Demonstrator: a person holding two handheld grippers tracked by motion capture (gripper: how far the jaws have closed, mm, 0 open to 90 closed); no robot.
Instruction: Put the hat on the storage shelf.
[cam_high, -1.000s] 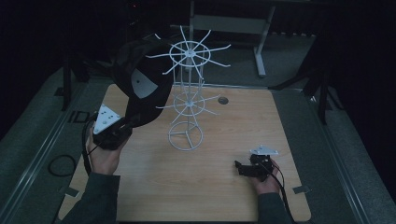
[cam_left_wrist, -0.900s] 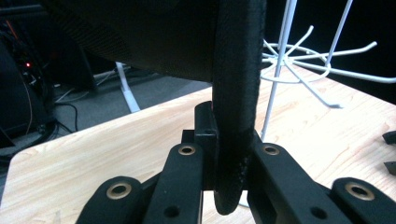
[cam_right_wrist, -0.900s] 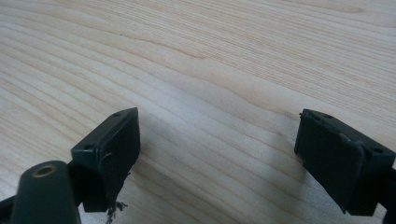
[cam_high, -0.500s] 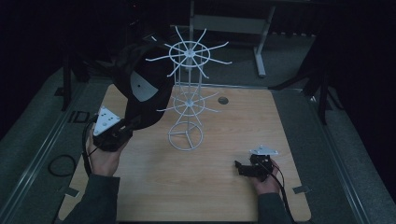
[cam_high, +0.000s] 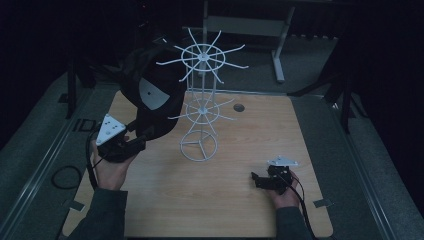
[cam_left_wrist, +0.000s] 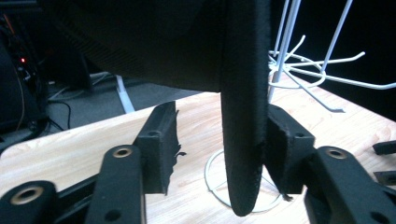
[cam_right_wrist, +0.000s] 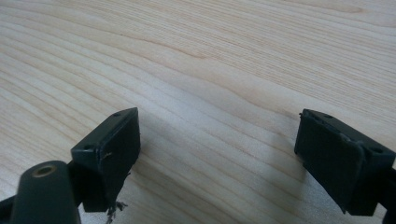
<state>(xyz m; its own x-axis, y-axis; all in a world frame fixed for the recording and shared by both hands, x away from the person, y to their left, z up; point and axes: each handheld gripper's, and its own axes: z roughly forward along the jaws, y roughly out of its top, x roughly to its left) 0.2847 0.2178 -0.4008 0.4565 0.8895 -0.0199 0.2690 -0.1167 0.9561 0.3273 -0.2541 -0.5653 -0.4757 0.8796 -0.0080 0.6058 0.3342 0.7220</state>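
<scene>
Forearms come in from the near edge of the pale wooden table (cam_high: 210, 205), one on each side of the white wire hat rack (cam_high: 201, 107), a tiered stand with spoke-like hooks on a ring base. Left of that rack, the left hand (cam_high: 111, 167) is raised off the table and angled up toward the rack, carrying the left gripper (cam_high: 137, 140) with its grey three-cornered plate facing up. Held up beside the rack's upper tier is a black baseball cap (cam_high: 152, 95), with a pale round patch on its inner side; its crown hangs close to the upper spokes, though whether it touches them cannot be told.

In the left gripper view the jaws stand partly open around the cap's black brim (cam_left_wrist: 240, 116). The brim rests against the right-hand pad (cam_left_wrist: 280, 149), while a clear gap separates it from the other pad (cam_left_wrist: 161, 144) — so the brim sits between them rather than firmly pinched. The rack's ring base shows on the table behind the brim.

Right of the rack and nearer the person, the right hand (cam_high: 285, 192) lies low on the table, with the right gripper (cam_high: 257, 180) pointing toward the rack's side. Its jaws are spread wide — nothing between them but bare wood grain.
</scene>
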